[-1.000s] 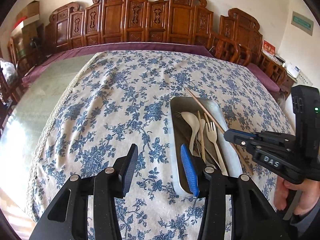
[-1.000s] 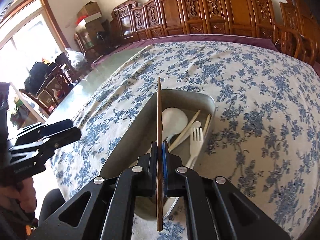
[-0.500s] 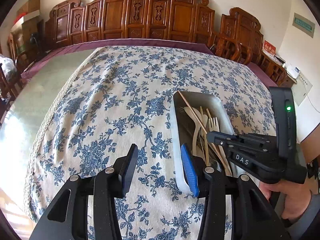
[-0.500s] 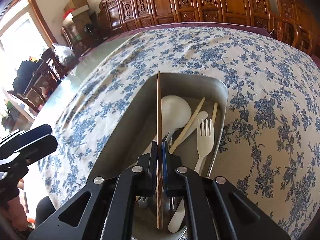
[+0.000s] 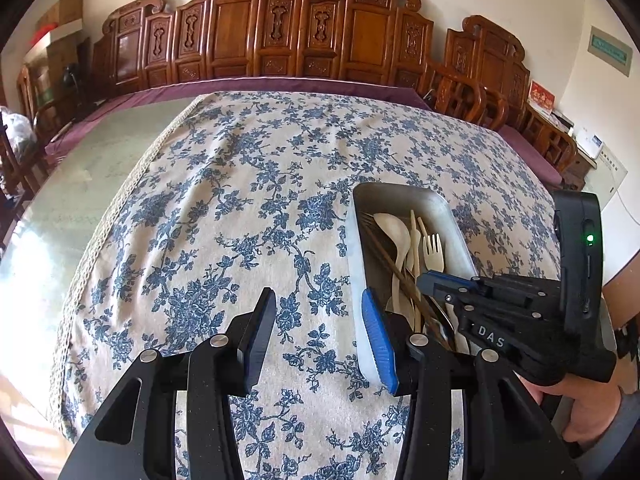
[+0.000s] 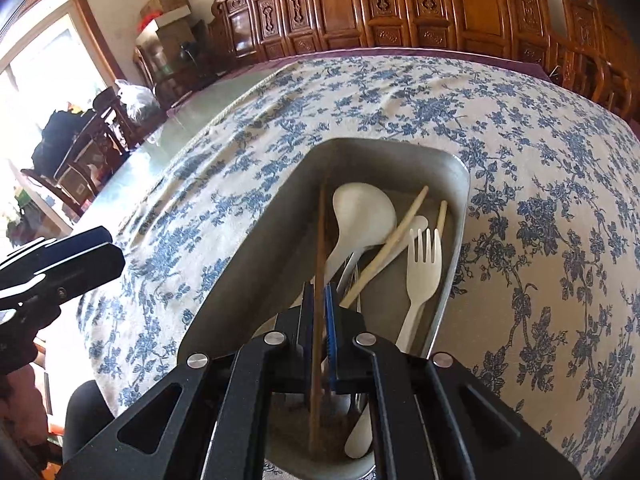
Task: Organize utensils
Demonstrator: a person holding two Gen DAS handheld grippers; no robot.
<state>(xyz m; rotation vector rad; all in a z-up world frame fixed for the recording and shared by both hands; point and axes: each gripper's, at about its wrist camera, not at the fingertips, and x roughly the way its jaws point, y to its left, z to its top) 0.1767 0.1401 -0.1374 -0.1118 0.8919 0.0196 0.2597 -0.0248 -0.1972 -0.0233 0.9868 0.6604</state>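
Observation:
A grey metal tray (image 6: 456, 236) sits on the blue floral tablecloth (image 5: 240, 208). It holds a white spoon (image 6: 362, 216), a white fork (image 6: 422, 268), pale chopsticks (image 6: 384, 256) and some metal utensils. My right gripper (image 6: 319, 300) is shut on a dark brown chopstick (image 6: 320, 240) and holds it low inside the tray, along its left wall. The tray (image 5: 400, 196) and the right gripper (image 5: 432, 282) also show in the left wrist view. My left gripper (image 5: 318, 308) is open and empty above the cloth, just left of the tray.
Carved wooden chairs (image 5: 280, 28) line the far side of the table. Bare green glass tabletop (image 5: 80, 176) lies left of the cloth. Chairs and bags (image 6: 80, 140) stand by a window at the left. My left gripper (image 6: 60, 264) shows at the left edge of the right wrist view.
My right gripper has moved forward and down, lowering the dark chopstick into the tray. The left gripper stayed open beside the tray.

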